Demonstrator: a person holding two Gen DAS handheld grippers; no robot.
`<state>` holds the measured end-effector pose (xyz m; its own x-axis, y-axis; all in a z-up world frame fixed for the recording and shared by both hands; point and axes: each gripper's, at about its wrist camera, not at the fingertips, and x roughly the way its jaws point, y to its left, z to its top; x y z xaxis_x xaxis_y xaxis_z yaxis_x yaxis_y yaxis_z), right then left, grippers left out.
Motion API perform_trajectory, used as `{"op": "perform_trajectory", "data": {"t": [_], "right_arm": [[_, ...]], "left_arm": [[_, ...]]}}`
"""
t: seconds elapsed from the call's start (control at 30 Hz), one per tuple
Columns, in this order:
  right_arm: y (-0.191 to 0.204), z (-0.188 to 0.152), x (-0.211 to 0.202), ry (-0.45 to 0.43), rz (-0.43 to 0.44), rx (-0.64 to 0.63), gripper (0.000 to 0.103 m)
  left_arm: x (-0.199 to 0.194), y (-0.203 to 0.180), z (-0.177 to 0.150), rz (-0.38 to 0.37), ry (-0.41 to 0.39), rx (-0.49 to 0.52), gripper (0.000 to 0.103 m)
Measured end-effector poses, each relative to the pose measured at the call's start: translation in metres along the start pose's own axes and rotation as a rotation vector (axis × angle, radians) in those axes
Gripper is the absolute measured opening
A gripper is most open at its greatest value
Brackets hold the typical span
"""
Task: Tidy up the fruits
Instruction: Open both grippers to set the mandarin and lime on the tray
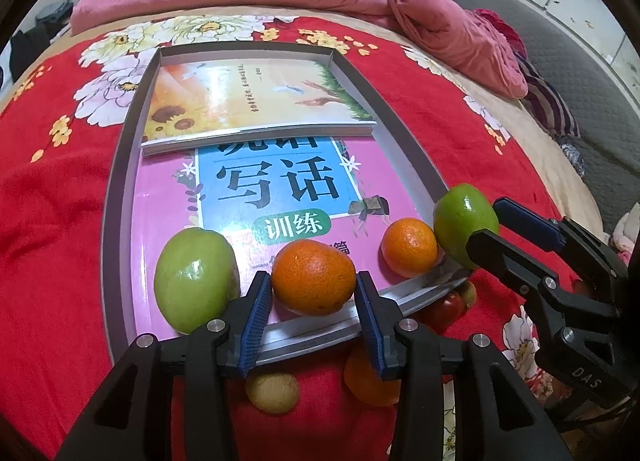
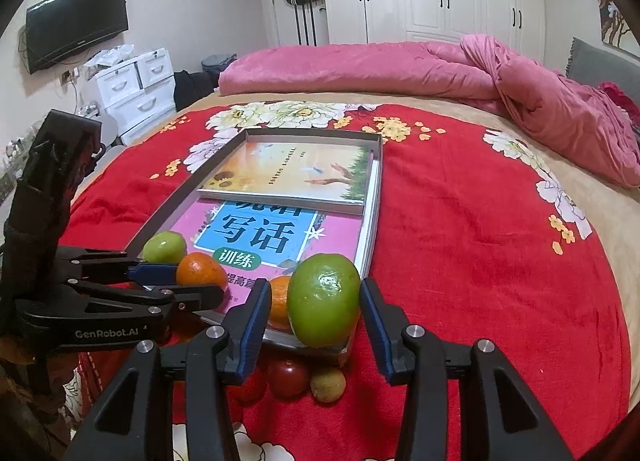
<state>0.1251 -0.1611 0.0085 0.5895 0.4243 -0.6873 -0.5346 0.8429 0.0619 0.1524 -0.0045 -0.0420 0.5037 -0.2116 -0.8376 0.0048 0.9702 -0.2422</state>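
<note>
A shallow grey tray (image 1: 120, 165) on the bed holds two books and fruit along its near edge. My left gripper (image 1: 310, 301) is open, its jaws either side of an orange (image 1: 314, 275) resting in the tray. A green fruit (image 1: 196, 279) sits to its left and a smaller orange (image 1: 409, 247) to its right. My right gripper (image 2: 316, 315) is open around a second green fruit (image 2: 324, 299) at the tray's near right corner. It also shows in the left wrist view (image 1: 466, 223).
Loose fruit lies on the red floral blanket (image 2: 480, 261) in front of the tray: a tan fruit (image 1: 272, 391), an orange (image 1: 366, 381), red fruits (image 2: 288, 379) and another tan fruit (image 2: 328, 385). A pink quilt (image 2: 400, 65) lies at the back.
</note>
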Motion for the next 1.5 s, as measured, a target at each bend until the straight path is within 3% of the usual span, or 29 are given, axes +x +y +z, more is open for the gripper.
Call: {"op": "perform_trajectory", "data": {"t": [0.1,0.33,0.47,1.5], "right_arm": [[0.001,0.000,-0.001,0.000,0.004,-0.001,0.050],[0.000,0.000,0.000,0.002,-0.003,0.003,0.054],[-0.001,0.001,-0.001,-0.006,-0.007,0.006,0.060],[-0.009,0.005,-0.012,-0.045,-0.030,0.039,0.073]], "left_arm": [[0.000,-0.002,0.000,-0.002,0.001,0.005,0.050],[0.000,-0.002,0.000,-0.009,0.000,-0.001,0.051],[-0.002,-0.002,0.000,-0.018,-0.006,-0.001,0.062],[-0.038,0.005,0.004,-0.065,-0.093,-0.056,0.075]]}}
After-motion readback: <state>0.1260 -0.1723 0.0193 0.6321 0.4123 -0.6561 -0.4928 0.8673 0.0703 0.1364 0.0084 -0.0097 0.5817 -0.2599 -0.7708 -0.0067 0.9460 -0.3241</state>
